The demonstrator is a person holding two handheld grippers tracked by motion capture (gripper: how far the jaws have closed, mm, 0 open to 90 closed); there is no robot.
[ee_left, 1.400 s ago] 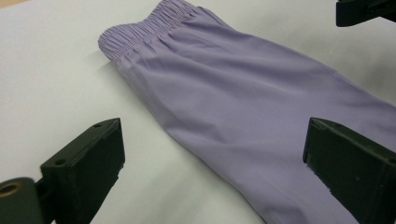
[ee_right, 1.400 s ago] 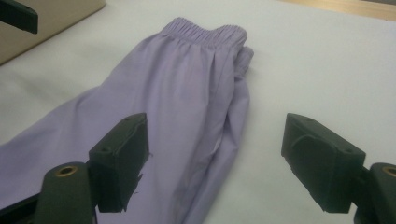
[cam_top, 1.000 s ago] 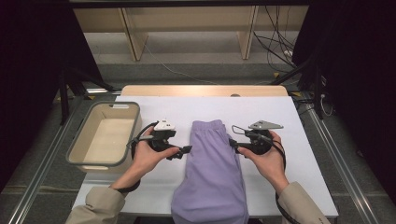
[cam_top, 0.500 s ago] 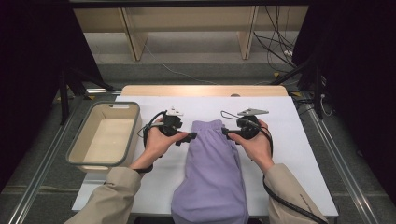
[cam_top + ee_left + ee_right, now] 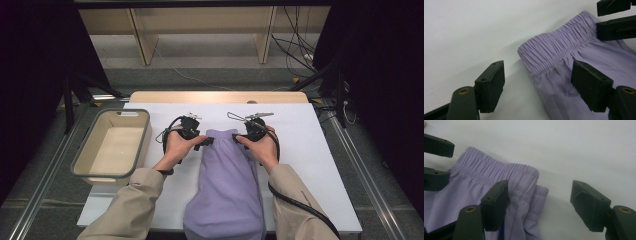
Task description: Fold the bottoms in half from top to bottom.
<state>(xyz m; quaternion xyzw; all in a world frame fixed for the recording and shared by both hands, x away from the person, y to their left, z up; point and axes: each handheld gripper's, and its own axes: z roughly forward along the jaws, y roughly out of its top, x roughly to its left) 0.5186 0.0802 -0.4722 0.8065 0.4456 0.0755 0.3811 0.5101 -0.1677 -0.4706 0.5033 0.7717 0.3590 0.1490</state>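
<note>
On the white surface [image 5: 310,150] both my grippers, left [image 5: 206,142] and right [image 5: 237,137], were closing, still apart astride the shorts' [image 5: 227,185] waistband corners; I feared pinching one layer.

Off to my left a shallow beige bin [image 5: 111,148] with a grey rim sits partly on the white table top [image 5: 310,145], its outer side hanging past the table's left edge. At the far end of the white sheet I see a strip of bare wooden board [image 5: 220,96]. Beyond that, on the grey floor, stands a pale wooden frame [image 5: 202,30] with two upright legs. Dark cables [image 5: 295,47] trail over the floor at the far right, near a black stand leg [image 5: 327,75]. Metal rails [image 5: 367,185] run along both sides of the table, and black curtains [image 5: 380,75] close in left and right.
</note>
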